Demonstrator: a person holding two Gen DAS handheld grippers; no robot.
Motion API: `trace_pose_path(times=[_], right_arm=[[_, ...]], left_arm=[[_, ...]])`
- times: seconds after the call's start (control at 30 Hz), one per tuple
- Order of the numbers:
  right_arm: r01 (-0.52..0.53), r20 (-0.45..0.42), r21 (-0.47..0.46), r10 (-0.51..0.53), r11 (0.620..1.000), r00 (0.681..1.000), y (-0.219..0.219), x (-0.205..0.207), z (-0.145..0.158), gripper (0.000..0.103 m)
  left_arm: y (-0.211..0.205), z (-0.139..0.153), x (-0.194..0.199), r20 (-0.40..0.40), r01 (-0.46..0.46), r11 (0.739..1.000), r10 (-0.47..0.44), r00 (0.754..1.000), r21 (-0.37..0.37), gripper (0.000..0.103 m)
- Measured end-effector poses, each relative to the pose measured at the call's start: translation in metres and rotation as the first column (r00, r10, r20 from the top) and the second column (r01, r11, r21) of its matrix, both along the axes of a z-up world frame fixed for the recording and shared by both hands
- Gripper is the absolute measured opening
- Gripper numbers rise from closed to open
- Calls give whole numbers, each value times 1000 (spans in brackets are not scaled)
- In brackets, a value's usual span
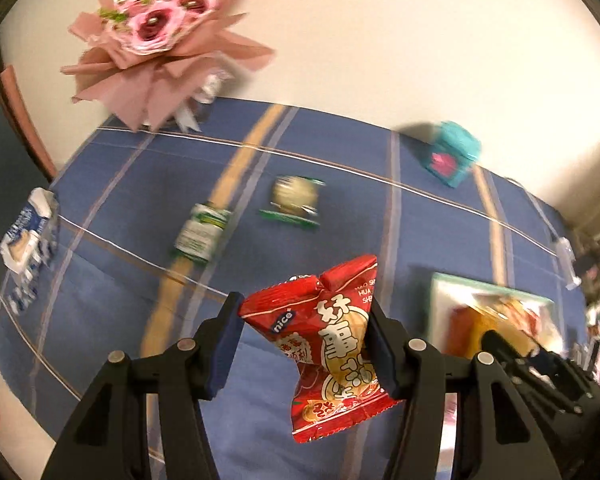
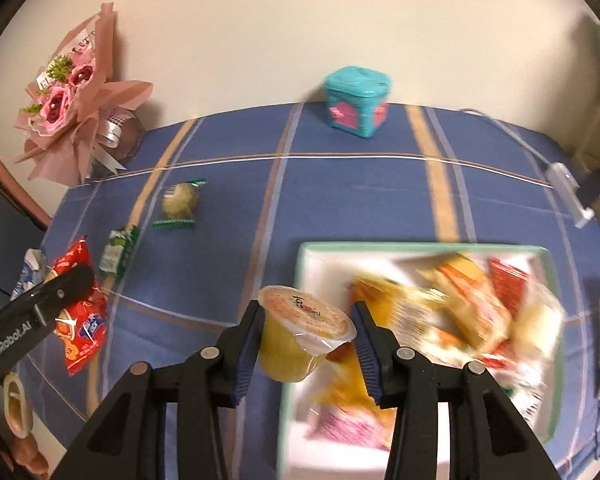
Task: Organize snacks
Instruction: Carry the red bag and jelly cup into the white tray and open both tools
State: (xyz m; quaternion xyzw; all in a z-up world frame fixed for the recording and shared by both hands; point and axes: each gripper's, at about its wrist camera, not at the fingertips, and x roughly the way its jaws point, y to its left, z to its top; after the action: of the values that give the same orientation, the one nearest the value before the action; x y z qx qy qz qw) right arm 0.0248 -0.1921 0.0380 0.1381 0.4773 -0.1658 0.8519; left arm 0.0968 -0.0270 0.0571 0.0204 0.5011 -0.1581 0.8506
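My left gripper (image 1: 302,340) is shut on a red snack packet (image 1: 332,344) and holds it above the blue tablecloth; it also shows in the right wrist view (image 2: 82,312). My right gripper (image 2: 306,334) is shut on a yellow jelly cup (image 2: 296,332), held at the left edge of the white tray (image 2: 420,249), which holds several snack packets. The tray also shows in the left wrist view (image 1: 440,300). A green-white packet (image 1: 202,232) and a round wrapped snack (image 1: 294,202) lie on the cloth; both also show in the right wrist view, the packet (image 2: 118,252) and the snack (image 2: 180,202).
A pink flower bouquet (image 2: 72,108) stands at the back left against the wall. A teal box (image 2: 358,100) stands at the back centre. A blue-white carton (image 1: 28,236) lies at the left table edge. A clear plastic clip (image 2: 568,188) sits at the right edge.
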Motion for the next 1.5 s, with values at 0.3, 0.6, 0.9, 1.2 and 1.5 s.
trace_pose_path(times=[0.3,0.6,0.9,1.2,1.5], right_arm=[[111,13,-9,-111,994,994,-31,-78,5,47],[180,-5,7,-180,984,984,-53,-130,-5,47],[220,-104,35,-215,975,971,-73,-140,-35,47],[224,-193,59,-209,973,959,-80,-130,-64,47],[211,-226,39,-197,977,954,-81,-125,-75,47]], left_arm=[[-45,-3,-65,23,79,997,-80,997,13,60],[-85,-20,-108,16,193,979,-194,981,71,60],[-110,-41,-122,-25,286,949,-286,958,136,60],[-126,-69,-124,-90,341,919,-330,940,199,60],[-130,-78,-126,-102,361,905,-346,933,226,61]])
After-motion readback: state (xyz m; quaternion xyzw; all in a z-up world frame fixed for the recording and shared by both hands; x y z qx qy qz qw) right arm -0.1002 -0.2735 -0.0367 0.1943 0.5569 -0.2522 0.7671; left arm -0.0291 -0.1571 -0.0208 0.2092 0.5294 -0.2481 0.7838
